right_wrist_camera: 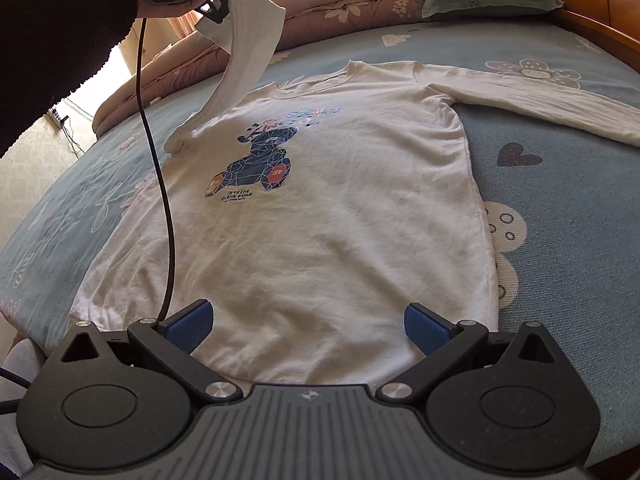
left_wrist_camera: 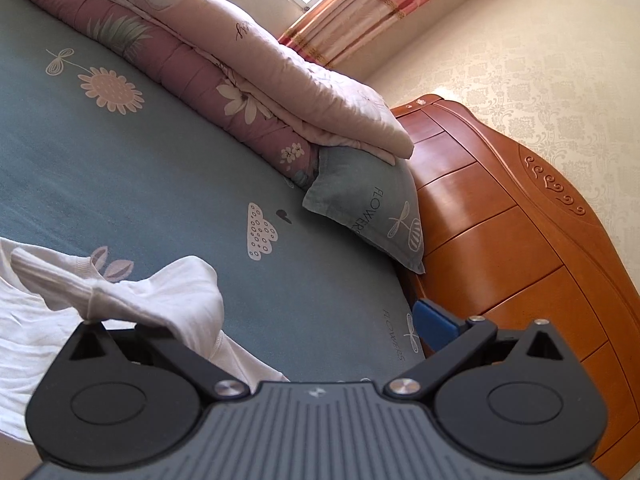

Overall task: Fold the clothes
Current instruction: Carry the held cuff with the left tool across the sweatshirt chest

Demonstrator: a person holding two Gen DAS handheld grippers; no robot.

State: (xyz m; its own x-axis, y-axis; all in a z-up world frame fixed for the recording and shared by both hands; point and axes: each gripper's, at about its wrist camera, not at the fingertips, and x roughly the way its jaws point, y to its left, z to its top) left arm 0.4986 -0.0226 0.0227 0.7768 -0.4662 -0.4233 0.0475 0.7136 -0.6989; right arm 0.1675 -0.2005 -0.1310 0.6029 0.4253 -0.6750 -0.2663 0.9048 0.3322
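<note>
Left claw (right_wrist_camera: 218,10): mine, raised above the bed; its fingers look spread in the wrist view, yet the sleeve hangs from it, so I cannot tell whether it pinches or merely hooks the cloth.
Right claw (right_wrist_camera: 308,326): fingers spread wide, holding nothing, low over the hem, I judge to pin or take that edge.
Shirt (right_wrist_camera: 320,208): white, long-sleeved, front up, flat on the blue bedsheet (right_wrist_camera: 560,208) so its folds can run straight.
Left sleeve (right_wrist_camera: 248,52): lifted off the sheet, draping to the shoulder, likely to be laid across the chest.
Other sleeve (right_wrist_camera: 540,100): stretched out flat.
Stage: 1 sleeve up, no fold showing in the body.
Quilts (left_wrist_camera: 224,92): stacked along the far edge, clear of the shirt.
</note>
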